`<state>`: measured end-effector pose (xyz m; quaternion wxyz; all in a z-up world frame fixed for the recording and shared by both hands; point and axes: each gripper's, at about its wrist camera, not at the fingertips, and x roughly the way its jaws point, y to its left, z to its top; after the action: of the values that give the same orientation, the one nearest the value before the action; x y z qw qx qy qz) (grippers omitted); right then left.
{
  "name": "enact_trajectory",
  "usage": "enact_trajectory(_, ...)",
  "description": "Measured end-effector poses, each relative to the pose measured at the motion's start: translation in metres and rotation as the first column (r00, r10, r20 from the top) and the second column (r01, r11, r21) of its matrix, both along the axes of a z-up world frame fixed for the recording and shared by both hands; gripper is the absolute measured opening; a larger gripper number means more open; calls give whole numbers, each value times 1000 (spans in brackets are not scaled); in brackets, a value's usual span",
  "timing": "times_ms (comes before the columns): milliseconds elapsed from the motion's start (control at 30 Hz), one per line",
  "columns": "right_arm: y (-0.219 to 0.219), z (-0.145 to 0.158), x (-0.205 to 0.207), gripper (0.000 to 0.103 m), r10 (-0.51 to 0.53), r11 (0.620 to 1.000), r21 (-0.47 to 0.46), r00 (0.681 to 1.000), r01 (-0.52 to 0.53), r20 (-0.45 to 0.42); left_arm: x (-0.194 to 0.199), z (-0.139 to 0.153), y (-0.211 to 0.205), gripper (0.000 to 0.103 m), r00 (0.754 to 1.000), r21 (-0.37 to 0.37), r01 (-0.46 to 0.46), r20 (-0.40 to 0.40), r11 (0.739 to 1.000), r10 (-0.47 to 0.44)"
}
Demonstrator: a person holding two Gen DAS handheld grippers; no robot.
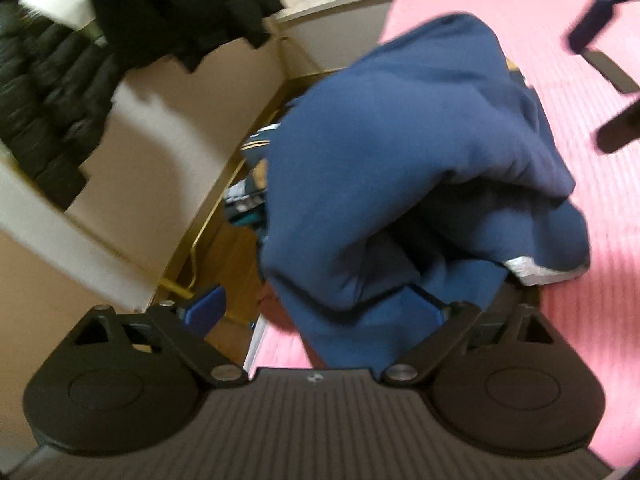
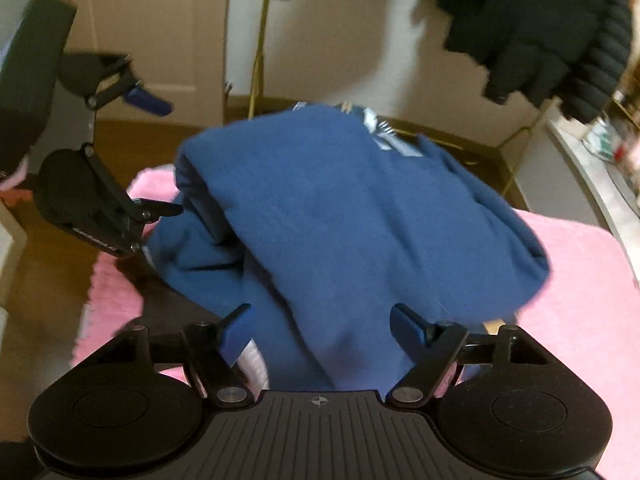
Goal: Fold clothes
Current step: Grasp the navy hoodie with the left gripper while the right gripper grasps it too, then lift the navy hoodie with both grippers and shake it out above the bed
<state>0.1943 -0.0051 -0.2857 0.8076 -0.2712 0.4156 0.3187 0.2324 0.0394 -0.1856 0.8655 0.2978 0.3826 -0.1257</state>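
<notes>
A navy blue sweatshirt lies bunched and partly folded on the pink blanket; it also shows in the right wrist view, with a printed logo near its far edge. My left gripper is open, its fingers wide apart, with the cloth draped between them. It shows from the side in the right wrist view, at the garment's left edge. My right gripper is open, its blue fingertips either side of the near cloth. It shows at the top right of the left wrist view.
The pink blanket covers a bed. Black padded jackets hang on a gold rack against the beige wall. A wooden floor lies to the left. A cluttered shelf stands at the right.
</notes>
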Motion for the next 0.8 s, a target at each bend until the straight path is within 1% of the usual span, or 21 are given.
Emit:
enact_trajectory(33, 7, -10, 6, 78, 15, 1000, -17, 1000, -15, 3, 5, -6, 0, 80, 1000, -2, 19, -5, 1000, -19)
enact_trajectory(67, 13, -19, 12, 78, 29, 999, -33, 1000, -29, 8, 9, -12, 1, 76, 999, -6, 38, -12, 999, -38)
enact_trajectory(100, 17, -25, 16, 77, 30, 998, -47, 999, -29, 15, 12, -15, 2, 66, 999, -11, 47, -15, 999, -47)
enact_trajectory(133, 20, -30, 20, 60, 26, 998, -59, 999, -24, 23, 14, -15, 3, 52, 999, -19, 50, -16, 999, -50)
enact_trajectory(167, 20, -29, 23, 35, 12, 998, -59, 1000, -10, 27, 16, -15, 5, 47, 998, -26, 53, -17, 998, -53)
enact_trajectory(200, 20, -27, 25, 31, -6, 999, -54, 1000, 8, 29, 18, -15, 6, 40, 998, -34, 55, -18, 998, -56)
enact_trajectory(233, 20, -24, 27, 18, -24, 998, -49, 999, 25, 31, 20, -16, 8, 32, 998, -41, 58, -19, 997, -59)
enact_trajectory(267, 17, -19, 28, 14, -44, 998, -38, 999, 45, 30, 20, -14, 9, 28, 998, -49, 62, -20, 997, -63)
enact_trajectory(300, 11, -12, 28, 12, -65, 998, -20, 997, 65, 30, 18, -8, 10, 22, 997, -56, 70, -14, 996, -70)
enact_trajectory(333, 5, -3, 27, 11, -86, 996, -1, 996, 86, 30, 16, -1, 10, 19, 997, -61, 79, -4, 995, -80)
enact_trajectory(433, -29, 33, 17, 10, -171, 982, 93, 984, 166, 48, 3, 30, 11, 16, 993, -97, 111, 50, 989, -107)
enact_trajectory(533, -71, 73, -13, 9, -267, 949, 190, 961, 250, 67, -23, 69, 0, 15, 979, -119, 177, 126, 977, -162)
enact_trajectory(667, -143, 101, -82, 9, -390, 898, 245, 919, 364, 64, -71, 111, -36, 15, 946, -136, 294, 186, 946, -267)
enact_trajectory(733, -186, 106, -126, 9, -456, 866, 253, 888, 431, 49, -103, 123, -63, 15, 924, -141, 360, 194, 922, -331)
enact_trajectory(800, -231, 107, -174, 9, -523, 827, 257, 852, 499, 29, -139, 130, -96, 15, 900, -158, 424, 187, 892, -394)
